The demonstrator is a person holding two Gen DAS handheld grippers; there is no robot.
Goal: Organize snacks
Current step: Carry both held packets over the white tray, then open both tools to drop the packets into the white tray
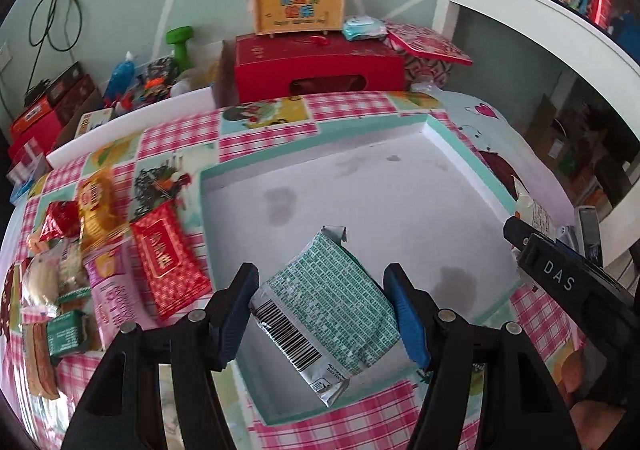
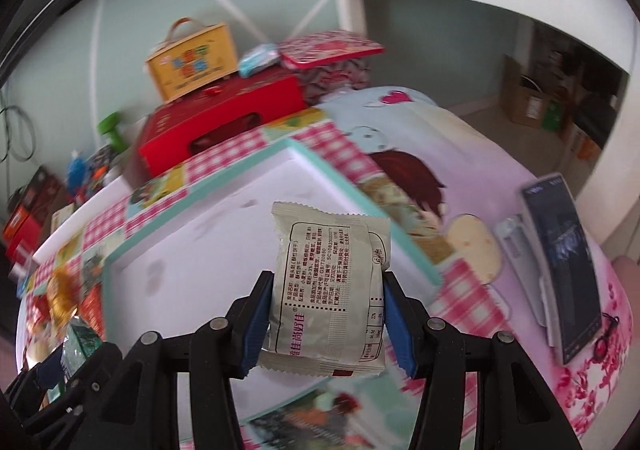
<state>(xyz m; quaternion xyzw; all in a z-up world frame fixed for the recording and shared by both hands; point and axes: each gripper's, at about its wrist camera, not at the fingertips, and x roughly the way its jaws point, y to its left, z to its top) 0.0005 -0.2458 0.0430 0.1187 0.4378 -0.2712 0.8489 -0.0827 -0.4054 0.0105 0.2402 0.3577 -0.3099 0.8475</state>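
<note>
Two snack packets hang over a shallow white tray (image 1: pixel 360 177) with a mint-green rim, each pinched in its own jaws; the left gripper (image 1: pixel 326 316) is closed part-way on a green-printed foil packet (image 1: pixel 328 310), blue pads pressing its two long sides, its long axis running slantwise from a torn silver end at the top to the barcode end nearest the camera; that lower end partly hides the tray's near rim; the right gripper (image 2: pixel 326 320) clamps a cream packet (image 2: pixel 330 290) by its sides, upright, long axis running away from the camera, its print turned sideways and too small to read; its bottom corners are hidden behind the pads; both views smear at the edges; more snacks (image 1: pixel 100 258) lie in a loose heap on the pink checked cloth (image 1: pixel 352 109) left of the tray, several cut off by the frame; a red box (image 1: pixel 320 65) and a yellow carry-case (image 1: pixel 300 9) stand behind; a dark phone-like slab (image 2: pixel 560 262) lies right of the tray on the table.
</note>
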